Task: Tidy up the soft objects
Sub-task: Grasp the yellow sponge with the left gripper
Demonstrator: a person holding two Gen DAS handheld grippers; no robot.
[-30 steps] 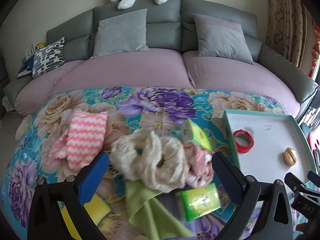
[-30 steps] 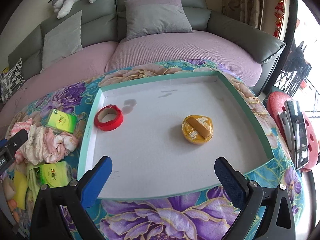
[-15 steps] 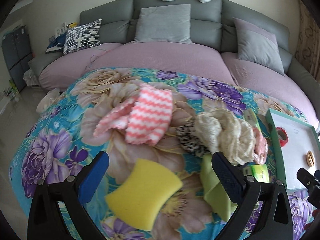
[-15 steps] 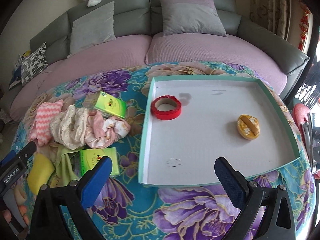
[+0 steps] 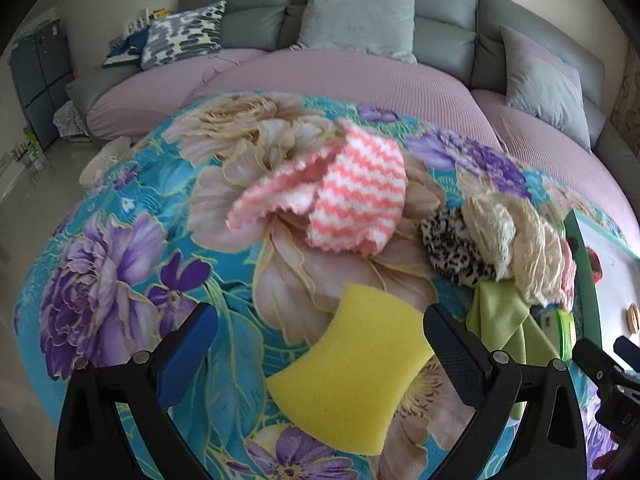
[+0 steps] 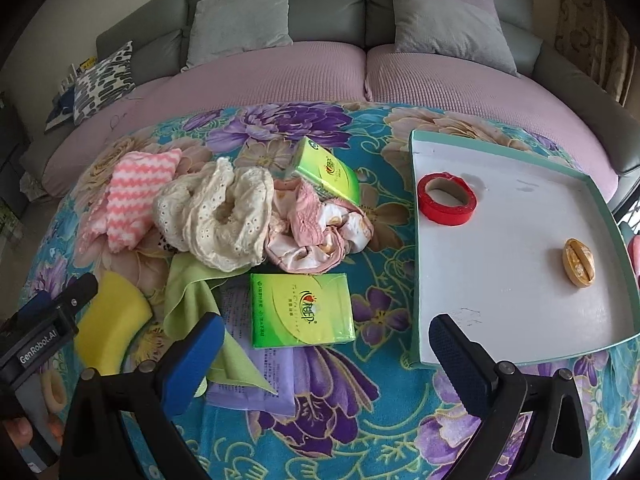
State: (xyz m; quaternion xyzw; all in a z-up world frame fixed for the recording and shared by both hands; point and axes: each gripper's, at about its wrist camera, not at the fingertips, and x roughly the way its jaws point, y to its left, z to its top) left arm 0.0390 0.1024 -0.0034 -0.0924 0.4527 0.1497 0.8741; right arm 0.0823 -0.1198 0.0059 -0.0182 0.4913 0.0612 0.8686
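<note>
A yellow sponge [image 5: 352,364] lies on the floral cloth, right between the fingers of my open left gripper [image 5: 320,340]. Beyond it are a pink-and-white zigzag cloth [image 5: 340,196], a leopard-print scrunchie [image 5: 452,248] and a cream lace garment [image 5: 516,232]. In the right wrist view the pile shows the cream lace garment [image 6: 224,224], a pink garment [image 6: 316,236], a green cloth [image 6: 200,304], two green tissue packs [image 6: 300,310] [image 6: 326,170] and a purple packet [image 6: 260,380]. My right gripper [image 6: 324,344] stands open above the near tissue pack.
A white tray with a teal rim [image 6: 500,280] sits on the right, holding a red tape roll [image 6: 446,198] and a small orange item [image 6: 578,262]. A round purple sofa [image 6: 300,76] with grey cushions curves behind the table. The left gripper's body [image 6: 44,332] shows at lower left.
My left gripper has swung left and come down over the yellow sponge. My right gripper has swung left, from the tray toward the pile and the tissue pack.
</note>
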